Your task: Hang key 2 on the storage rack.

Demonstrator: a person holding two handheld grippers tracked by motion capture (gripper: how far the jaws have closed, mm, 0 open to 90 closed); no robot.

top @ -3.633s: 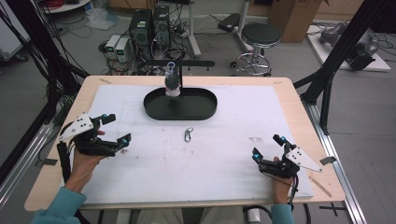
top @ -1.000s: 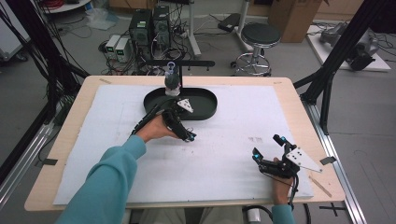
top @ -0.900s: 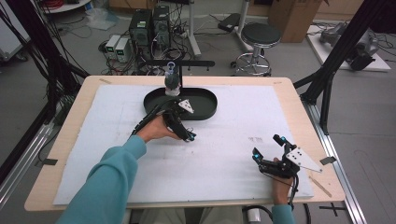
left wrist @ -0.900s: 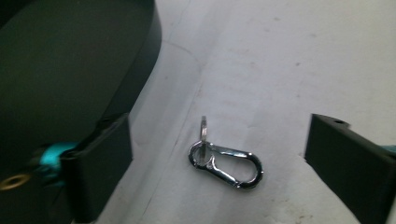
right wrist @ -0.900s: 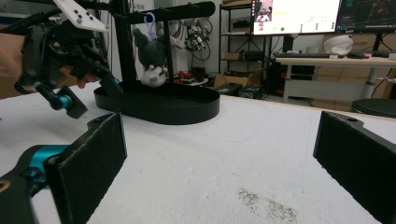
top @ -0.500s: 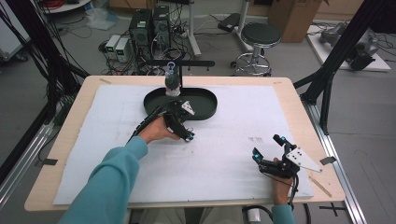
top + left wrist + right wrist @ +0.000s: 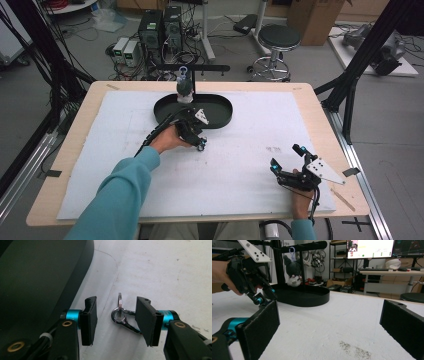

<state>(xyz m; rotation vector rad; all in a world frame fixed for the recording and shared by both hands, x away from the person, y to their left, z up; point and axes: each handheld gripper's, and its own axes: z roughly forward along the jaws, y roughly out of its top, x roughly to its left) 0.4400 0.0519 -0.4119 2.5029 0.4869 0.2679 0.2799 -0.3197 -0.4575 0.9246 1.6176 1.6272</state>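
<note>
A silver carabiner with a key ring (image 7: 122, 318) lies flat on the white mat, just beside the black oval tray (image 7: 37, 277). My left gripper (image 7: 116, 311) points down over it with a pad on each side. Its jaws have just been closing; the left pad (image 7: 89, 315) still stands clear of the metal, and the clasp's lower end runs behind the right pad (image 7: 147, 320). In the high view the left gripper (image 7: 197, 142) sits at the tray's near rim (image 7: 220, 122). My right gripper (image 7: 286, 156) rests open near the table's front right, nothing between its jaws (image 7: 329, 322).
A black stand rises from the tray with a dark plush toy (image 7: 184, 90) hanging from its bar by a blue loop (image 7: 292, 275). The white mat (image 7: 250, 175) covers most of the wooden table. Cables, computers and a stool stand on the floor beyond the far edge.
My left hand has come from the table's left side to the clasp by the tray and has held there for the last second. The right gripper has not moved.
</note>
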